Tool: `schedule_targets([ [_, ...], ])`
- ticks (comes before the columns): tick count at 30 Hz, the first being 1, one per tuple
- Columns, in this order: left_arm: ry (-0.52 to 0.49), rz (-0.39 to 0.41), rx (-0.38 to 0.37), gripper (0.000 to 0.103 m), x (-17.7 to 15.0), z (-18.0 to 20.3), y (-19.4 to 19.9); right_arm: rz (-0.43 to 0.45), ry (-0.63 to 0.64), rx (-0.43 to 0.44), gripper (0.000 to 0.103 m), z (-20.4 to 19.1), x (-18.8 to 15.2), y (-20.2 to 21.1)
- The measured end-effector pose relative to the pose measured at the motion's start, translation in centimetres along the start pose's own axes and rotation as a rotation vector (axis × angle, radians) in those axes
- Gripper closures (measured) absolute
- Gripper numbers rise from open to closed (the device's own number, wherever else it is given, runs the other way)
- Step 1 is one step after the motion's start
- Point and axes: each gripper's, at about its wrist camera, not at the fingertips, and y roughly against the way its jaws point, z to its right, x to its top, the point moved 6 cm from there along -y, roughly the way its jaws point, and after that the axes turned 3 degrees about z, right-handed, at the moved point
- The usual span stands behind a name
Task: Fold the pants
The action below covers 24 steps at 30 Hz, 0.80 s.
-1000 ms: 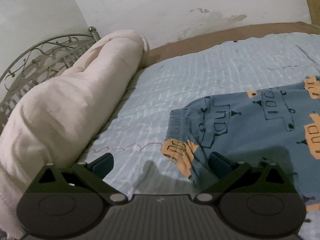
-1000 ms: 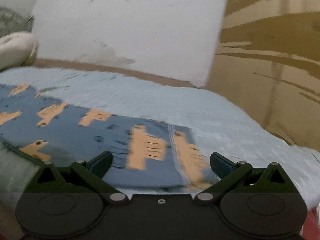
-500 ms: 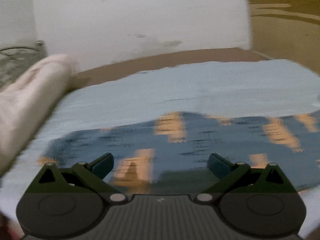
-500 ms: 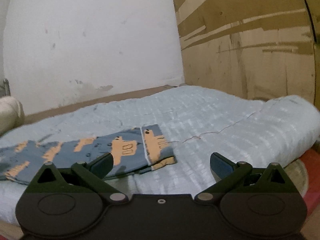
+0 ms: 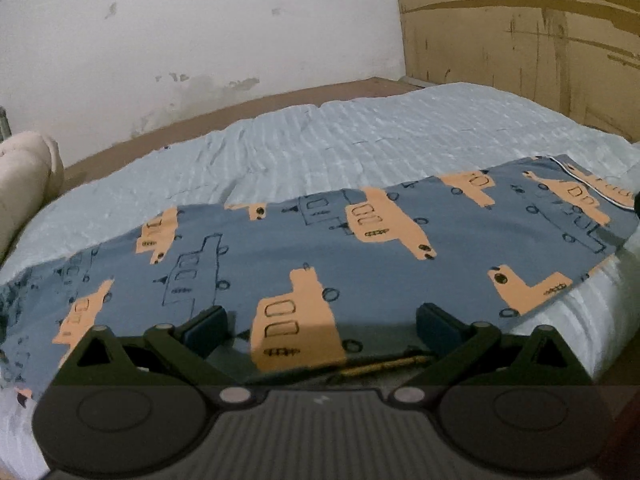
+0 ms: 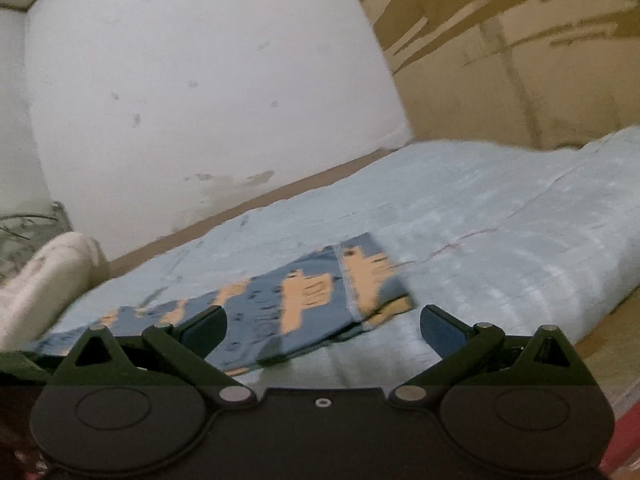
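Observation:
Blue pants (image 5: 320,256) with orange vehicle prints lie flat, folded lengthwise, along the near edge of a light blue bed (image 5: 360,140). My left gripper (image 5: 320,324) is open and empty, just above the pants' near edge at about their middle. In the right wrist view the pants (image 6: 288,308) show from the cuff end, cuff at the right. My right gripper (image 6: 323,326) is open and empty, held back from the bed near that cuff end.
A rolled cream blanket (image 5: 24,184) lies at the bed's left end, by a metal headboard (image 6: 28,228). A white wall (image 5: 200,40) runs behind the bed and a plywood wall (image 5: 520,40) stands at the right. The bed's near edge drops off below the grippers.
My left gripper has swung right from the waistband end to the pants' middle. My right gripper has pulled back from the cuff and tilted, so the pants look smaller.

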Motion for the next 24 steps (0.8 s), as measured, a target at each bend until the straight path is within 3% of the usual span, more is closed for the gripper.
schedule_targets([
  [3,0.052,-0.011,-0.022,0.001,-0.2,-1.0,0.4,-0.053,-0.065,0.057,0.001,-0.6,0.0,-0.8],
  [7,0.077,-0.009,-0.029,0.001,-0.3,-1.7,0.5,-0.079,-0.104,-0.012,0.001,-0.5,0.0,-1.8],
  [12,0.076,-0.021,-0.035,0.001,0.1,-1.8,0.1,-0.044,-0.204,-0.082,0.003,-0.2,0.3,-2.3],
  [14,0.079,-0.033,-0.047,0.001,0.3,-2.0,-0.1,-0.02,-0.233,-0.111,0.009,-0.1,0.4,-2.4],
  [19,0.092,-0.068,-0.081,0.001,0.8,-2.8,-0.4,0.016,-0.304,-0.172,0.05,1.1,0.8,-2.2],
  [24,0.144,-0.088,-0.094,0.001,0.5,-4.7,-0.5,0.009,-0.272,-0.225,0.072,1.4,0.8,-2.4],
])
